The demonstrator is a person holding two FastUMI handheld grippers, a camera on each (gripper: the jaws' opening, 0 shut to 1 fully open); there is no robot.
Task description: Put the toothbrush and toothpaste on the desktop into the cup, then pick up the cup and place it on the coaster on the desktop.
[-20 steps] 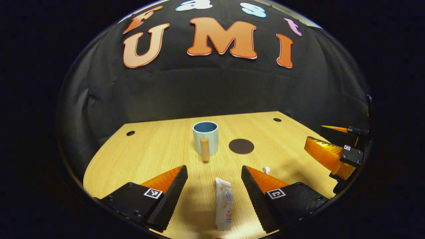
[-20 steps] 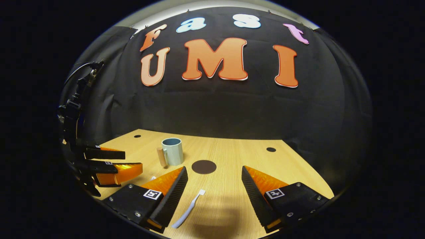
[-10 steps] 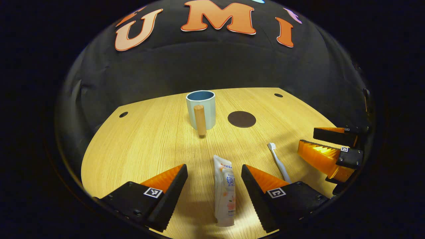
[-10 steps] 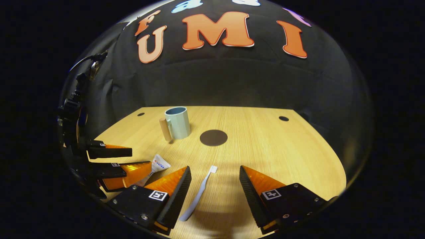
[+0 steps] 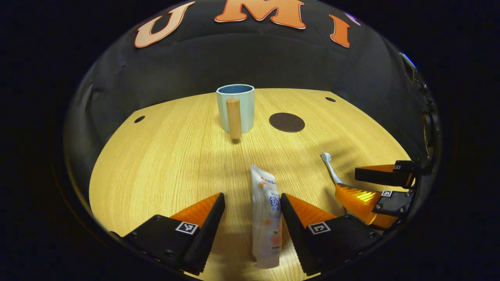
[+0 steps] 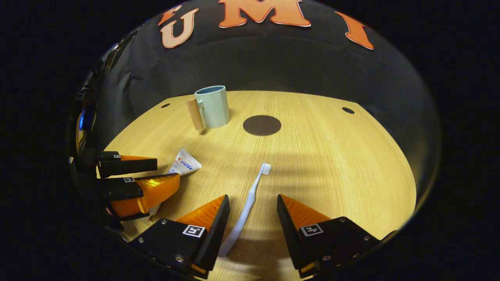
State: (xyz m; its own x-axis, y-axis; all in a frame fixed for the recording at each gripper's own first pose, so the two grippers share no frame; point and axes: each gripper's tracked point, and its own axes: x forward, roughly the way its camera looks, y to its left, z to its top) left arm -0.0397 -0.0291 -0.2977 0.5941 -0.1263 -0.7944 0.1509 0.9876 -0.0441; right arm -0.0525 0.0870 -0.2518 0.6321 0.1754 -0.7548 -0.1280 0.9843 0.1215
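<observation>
I see a wooden desktop [image 5: 164, 156] before black cloth; cup [image 5: 236, 107] and coaster [image 5: 286, 122] stand far. My left gripper [image 5: 252, 212] is wide open, straddling the toothpaste [image 5: 266, 218], gripping nothing. My right gripper [image 6: 253, 216] is wide open, empty, straddling the toothbrush [image 6: 250, 203] handle.

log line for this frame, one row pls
phase: pre-grasp | left tongs: open, straddling toothpaste | right tongs: open, straddling toothbrush | cup: upright on desktop | coaster: bare
</observation>
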